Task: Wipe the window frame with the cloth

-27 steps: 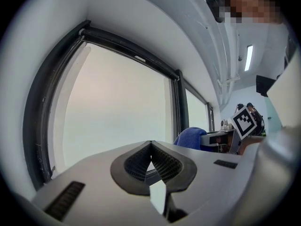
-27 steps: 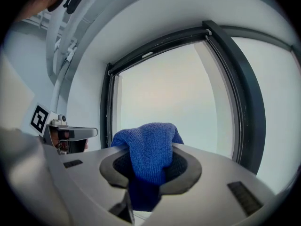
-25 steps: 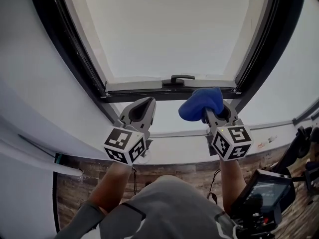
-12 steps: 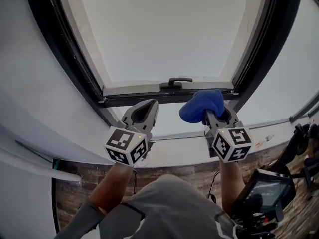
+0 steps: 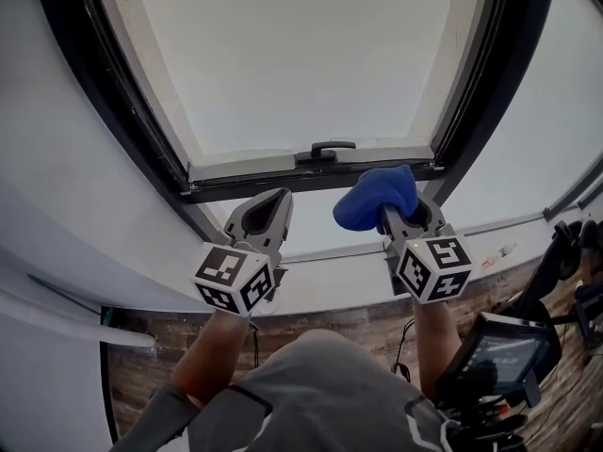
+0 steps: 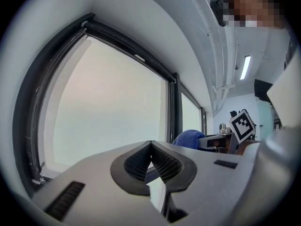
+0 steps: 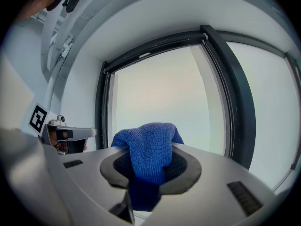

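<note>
A blue cloth [image 5: 375, 199] is bunched in my right gripper [image 5: 396, 213], which is shut on it just below the dark lower window frame [image 5: 245, 186]. From the right gripper view the blue cloth [image 7: 149, 153] bulges out between the jaws in front of the pane, with the dark window frame [image 7: 240, 112] at the right. My left gripper [image 5: 273, 205] is beside it, shut with nothing between its jaws, and hovers below the frame. In the left gripper view the left gripper [image 6: 151, 150] has its jaw tips touching, and the blue cloth [image 6: 189, 138] shows behind them.
A black window handle [image 5: 326, 148] sits on the lower frame above both grippers. A white sill ledge [image 5: 330, 252] runs under them. At the lower right stands black equipment with a screen [image 5: 495, 361]. Wood-pattern floor [image 5: 141, 347] lies below.
Both grippers have drifted slightly left and a little up against the frame; the cloth stays held in the right gripper.
</note>
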The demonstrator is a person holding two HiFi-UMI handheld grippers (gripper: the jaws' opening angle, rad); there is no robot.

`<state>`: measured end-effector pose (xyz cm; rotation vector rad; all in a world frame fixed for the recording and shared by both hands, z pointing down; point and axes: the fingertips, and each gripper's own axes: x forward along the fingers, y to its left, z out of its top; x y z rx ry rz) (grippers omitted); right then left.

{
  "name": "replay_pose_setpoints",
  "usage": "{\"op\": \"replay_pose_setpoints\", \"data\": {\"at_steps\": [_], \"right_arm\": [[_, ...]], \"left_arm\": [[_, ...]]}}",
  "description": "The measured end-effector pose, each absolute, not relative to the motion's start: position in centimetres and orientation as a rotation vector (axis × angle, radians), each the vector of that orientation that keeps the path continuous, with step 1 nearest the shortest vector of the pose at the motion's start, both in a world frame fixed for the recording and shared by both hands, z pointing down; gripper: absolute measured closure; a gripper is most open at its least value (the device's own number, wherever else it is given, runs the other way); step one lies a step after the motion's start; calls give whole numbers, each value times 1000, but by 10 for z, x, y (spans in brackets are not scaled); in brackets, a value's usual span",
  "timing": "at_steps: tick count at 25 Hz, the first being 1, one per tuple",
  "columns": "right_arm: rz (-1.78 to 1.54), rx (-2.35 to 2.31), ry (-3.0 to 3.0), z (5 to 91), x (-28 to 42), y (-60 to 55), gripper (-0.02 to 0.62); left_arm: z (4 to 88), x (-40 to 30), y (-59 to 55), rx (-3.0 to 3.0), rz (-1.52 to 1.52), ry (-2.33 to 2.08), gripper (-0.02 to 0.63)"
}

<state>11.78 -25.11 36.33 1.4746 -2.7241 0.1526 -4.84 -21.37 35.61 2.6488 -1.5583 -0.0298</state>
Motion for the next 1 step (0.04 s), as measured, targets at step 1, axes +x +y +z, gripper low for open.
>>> {"op": "replay_pose_setpoints", "data": {"at_steps": [1], "right_arm": [[153,1472,-2725,363,117,-250,474]], "left_arm": [[356,-49,-213,2647,-31,-1560,597]]}}
